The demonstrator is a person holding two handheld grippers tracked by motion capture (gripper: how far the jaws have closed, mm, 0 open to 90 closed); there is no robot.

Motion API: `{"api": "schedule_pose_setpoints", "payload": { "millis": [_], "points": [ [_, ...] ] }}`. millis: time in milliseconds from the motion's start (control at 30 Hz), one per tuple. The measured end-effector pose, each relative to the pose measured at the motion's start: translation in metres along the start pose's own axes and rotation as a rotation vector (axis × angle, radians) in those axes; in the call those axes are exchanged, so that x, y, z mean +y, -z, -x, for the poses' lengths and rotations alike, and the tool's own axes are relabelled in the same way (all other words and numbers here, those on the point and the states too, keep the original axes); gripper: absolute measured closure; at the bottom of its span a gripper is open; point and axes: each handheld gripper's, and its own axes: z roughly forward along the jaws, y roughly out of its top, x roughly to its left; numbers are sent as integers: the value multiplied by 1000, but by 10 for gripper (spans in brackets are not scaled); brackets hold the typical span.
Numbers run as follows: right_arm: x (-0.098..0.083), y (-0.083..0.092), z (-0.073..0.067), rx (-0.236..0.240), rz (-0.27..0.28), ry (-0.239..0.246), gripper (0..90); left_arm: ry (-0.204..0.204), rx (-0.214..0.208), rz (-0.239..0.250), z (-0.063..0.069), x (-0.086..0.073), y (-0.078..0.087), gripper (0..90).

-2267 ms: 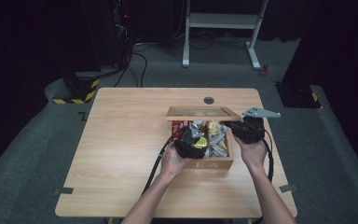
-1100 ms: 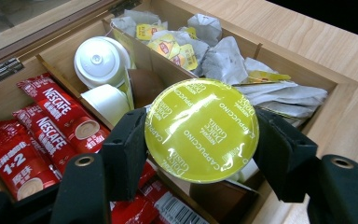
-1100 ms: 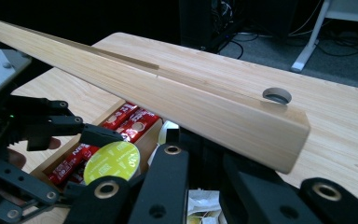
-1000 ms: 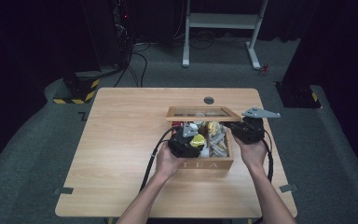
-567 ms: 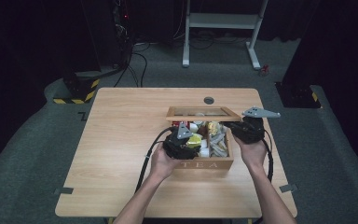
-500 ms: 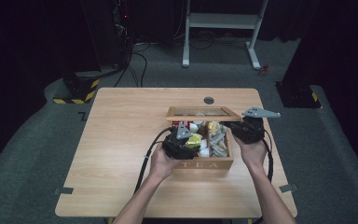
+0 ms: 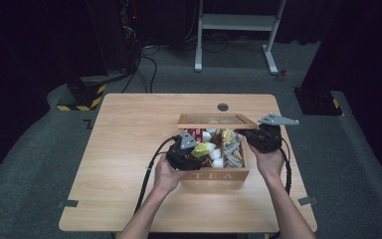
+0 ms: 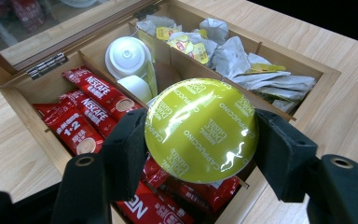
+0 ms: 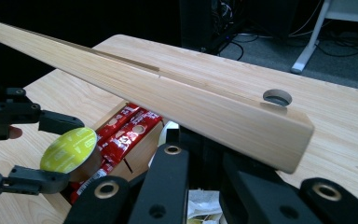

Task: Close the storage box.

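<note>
The left gripper (image 8: pixel 200 144) holds the green capsule (image 8: pixel 201 130) squeezed between its two jaws, at nine and three o'clock, above the tea box (image 8: pixel 23 100), while the right gripper (image 7: pixel 264 138) stays clamped on the raised lid (image 9: pixel 177 100).

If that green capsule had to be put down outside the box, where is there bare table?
The wide bare stretch of table left of the tea box is free, as is the strip between the box and the table's near edge. The box itself is crowded: red sachets, white pods, tea bags. The left claw holds the green capsule.
</note>
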Motion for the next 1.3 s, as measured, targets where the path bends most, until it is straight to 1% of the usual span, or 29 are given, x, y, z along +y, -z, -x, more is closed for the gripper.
{"api": "schedule_pose_setpoints", "payload": {
  "millis": [133, 233, 267, 333, 400, 500, 800, 867, 1000, 1067, 1267, 1300],
  "points": [
    [0, 0, 0, -1, -1, -3, 900, -3, 5, -1, -1, -2, 3, 386],
    [0, -1, -1, 1, 0, 0, 900, 14, 7, 7, -5, -7, 7, 386],
    [0, -1, -1, 1, 0, 0, 900, 14, 7, 7, -5, -7, 7, 386],
    [0, -3, -1, 3, 0, -2, 900, 36, 10, 8, -9, -10, 9, 387],
    [0, -3, -1, 6, -1, -2, 900, 38, 11, 8, -10, -11, 10, 387],
    [1, -4, -2, 5, -2, 1, 900, 52, 20, 23, -12, -11, 15, 386],
    [1, -4, -2, 3, -4, 5, 900, 71, 41, 35, -19, -15, 22, 386],
    [1, -4, -2, 4, -2, 4, 900, 81, 52, 36, -23, -18, 26, 386],
    [2, -4, -2, 3, -3, 6, 900, 92, 61, 42, -27, -21, 31, 386],
    [1, -4, -2, 3, -2, 6, 900, 101, 71, 48, -32, -23, 37, 386],
    [2, -4, -2, 2, -3, 6, 900, 110, 90, 53, -39, -27, 44, 386],
    [2, -4, -2, 2, -4, 6, 900, 125, 96, 60, -42, -29, 47, 386]
  ]
}}
